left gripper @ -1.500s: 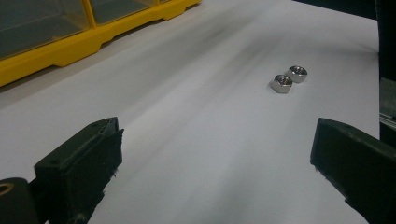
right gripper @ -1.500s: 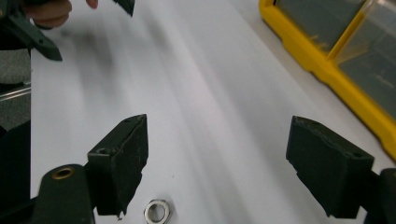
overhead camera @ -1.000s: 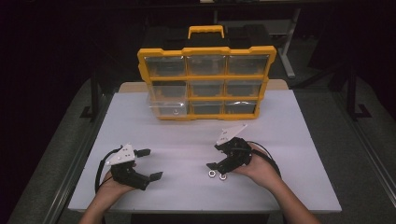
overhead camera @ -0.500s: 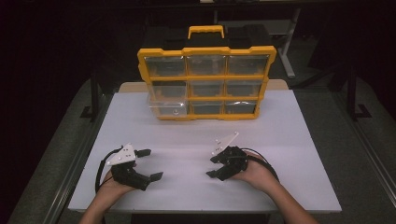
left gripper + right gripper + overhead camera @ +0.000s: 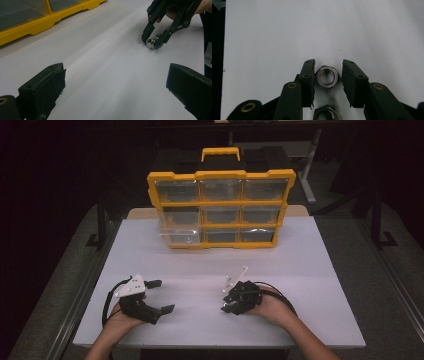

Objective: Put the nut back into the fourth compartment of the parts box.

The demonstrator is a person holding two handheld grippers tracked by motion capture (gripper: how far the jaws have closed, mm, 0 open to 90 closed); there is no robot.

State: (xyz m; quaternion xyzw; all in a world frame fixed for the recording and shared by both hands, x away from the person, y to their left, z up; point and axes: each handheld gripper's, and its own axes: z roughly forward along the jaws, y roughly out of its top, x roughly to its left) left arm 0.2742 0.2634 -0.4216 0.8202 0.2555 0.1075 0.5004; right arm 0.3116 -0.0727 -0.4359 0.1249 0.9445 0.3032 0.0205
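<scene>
**Right gripper closes in around a steel nut on the white table**

High view: a white table [image 5: 310, 270] carries a yellow organiser case [image 5: 220, 207] with clear compartment fronts, standing upright at the far edge with its handle on top. Near the front edge, the person's two hands each hold a black gripper. The left gripper [image 5: 161, 296] sits at the left with its jaws spread wide and nothing between them. The right gripper [image 5: 226, 301] is at the middle-right, tipped down towards the tabletop, well apart from the case; the nuts beneath it are too small to make out from here.

Left gripper view: its own two jaws rise at the bottom corners, far apart, with bare table between them. Farther off, the right gripper [image 5: 153, 43] points down at the table with a shiny hex nut [image 5: 150, 44] between its tips. The yellow case [image 5: 42, 23] runs along the upper left.

Right gripper view: the right gripper [image 5: 327, 75] has just been closing, and its jaws now stand narrow with the hex nut [image 5: 327, 76] lying flat on the table between them. The left pad looks to be touching or all but touching the nut's side; a thin gap shows on the right pad's side, so the nut is flanked but not clamped. A second nut [image 5: 325, 114] lies just below the first, between the jaw arms, partly cut off by the bottom edge.
</scene>
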